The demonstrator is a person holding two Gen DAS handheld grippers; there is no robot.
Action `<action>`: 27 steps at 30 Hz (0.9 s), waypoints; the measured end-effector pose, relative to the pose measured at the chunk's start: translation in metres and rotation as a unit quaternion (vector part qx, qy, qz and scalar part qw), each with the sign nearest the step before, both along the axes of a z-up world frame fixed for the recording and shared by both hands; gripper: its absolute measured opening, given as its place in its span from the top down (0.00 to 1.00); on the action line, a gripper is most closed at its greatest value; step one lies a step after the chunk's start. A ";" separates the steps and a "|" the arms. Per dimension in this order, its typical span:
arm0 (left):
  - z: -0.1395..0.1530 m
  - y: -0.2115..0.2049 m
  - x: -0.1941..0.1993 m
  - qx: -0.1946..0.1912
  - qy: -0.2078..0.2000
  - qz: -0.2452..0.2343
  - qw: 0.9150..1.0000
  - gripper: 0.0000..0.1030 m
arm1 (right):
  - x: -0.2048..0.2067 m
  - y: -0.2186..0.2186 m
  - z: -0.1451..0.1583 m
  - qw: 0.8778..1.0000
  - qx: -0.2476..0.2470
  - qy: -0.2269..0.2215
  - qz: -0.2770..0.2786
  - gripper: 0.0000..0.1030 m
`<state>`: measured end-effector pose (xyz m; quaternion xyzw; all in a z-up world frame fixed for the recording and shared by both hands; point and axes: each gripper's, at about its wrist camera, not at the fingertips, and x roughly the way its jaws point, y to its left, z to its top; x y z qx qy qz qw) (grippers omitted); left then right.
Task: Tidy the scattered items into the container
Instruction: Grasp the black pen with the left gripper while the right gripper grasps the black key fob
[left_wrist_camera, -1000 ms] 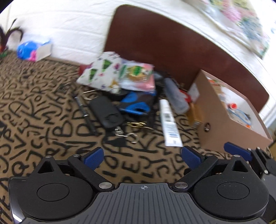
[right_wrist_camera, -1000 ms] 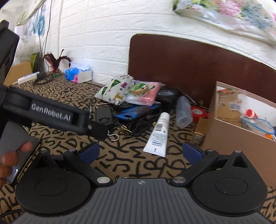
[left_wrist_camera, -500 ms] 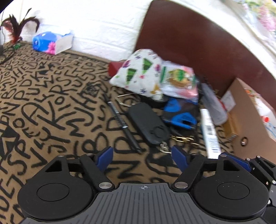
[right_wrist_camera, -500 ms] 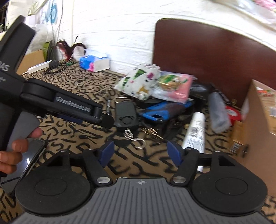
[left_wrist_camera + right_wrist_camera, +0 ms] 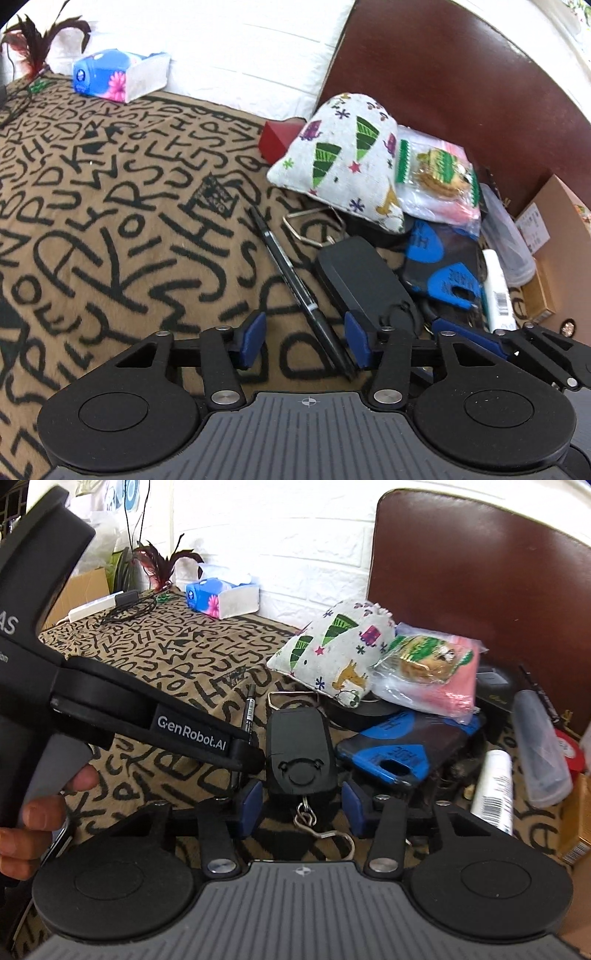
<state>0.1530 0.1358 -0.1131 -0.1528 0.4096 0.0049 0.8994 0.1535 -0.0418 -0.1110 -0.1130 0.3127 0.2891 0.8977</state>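
The left claw (image 5: 304, 341) is closing, with the tip of one black pen (image 5: 295, 284) between its blue pads (image 5: 255, 341); the pads do not press it yet. The right claw (image 5: 301, 810) is closing too, around the near end of one black hanging scale (image 5: 299, 755), not squeezing it yet.

Only the left view shows the cardboard box (image 5: 557, 218), far off to the right of the left claw. Only the right view shows a hand (image 5: 33, 808) holding the left claw's handle.

Past both claws on the table (image 5: 110, 221) lie one Christmas pouch (image 5: 340, 162), one snack bag (image 5: 436, 181), one blue phone case (image 5: 443, 273), one white tube (image 5: 496, 291) and one tissue box (image 5: 118, 75).
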 end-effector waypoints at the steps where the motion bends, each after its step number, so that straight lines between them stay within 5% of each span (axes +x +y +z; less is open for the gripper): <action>1: 0.000 0.000 0.002 0.002 0.000 0.000 1.000 0.44 | 0.003 0.001 -0.002 1.000 0.002 0.003 0.001 0.51; 7: -0.001 -0.005 0.009 0.033 -0.004 -0.005 0.999 0.53 | 0.013 0.010 -0.011 1.000 0.003 0.005 0.003 0.48; 8: -0.001 -0.008 0.009 0.044 -0.003 -0.006 0.999 0.73 | 0.013 0.010 -0.011 1.000 0.004 0.005 0.002 0.48; 11: 0.000 -0.013 0.008 0.057 0.003 -0.018 0.998 0.89 | 0.012 0.009 -0.011 1.000 0.001 0.008 0.005 0.49; 27: 0.008 -0.070 -0.083 0.079 0.036 -0.167 0.982 0.94 | -0.109 -0.082 -0.001 0.998 -0.013 0.052 -0.022 0.49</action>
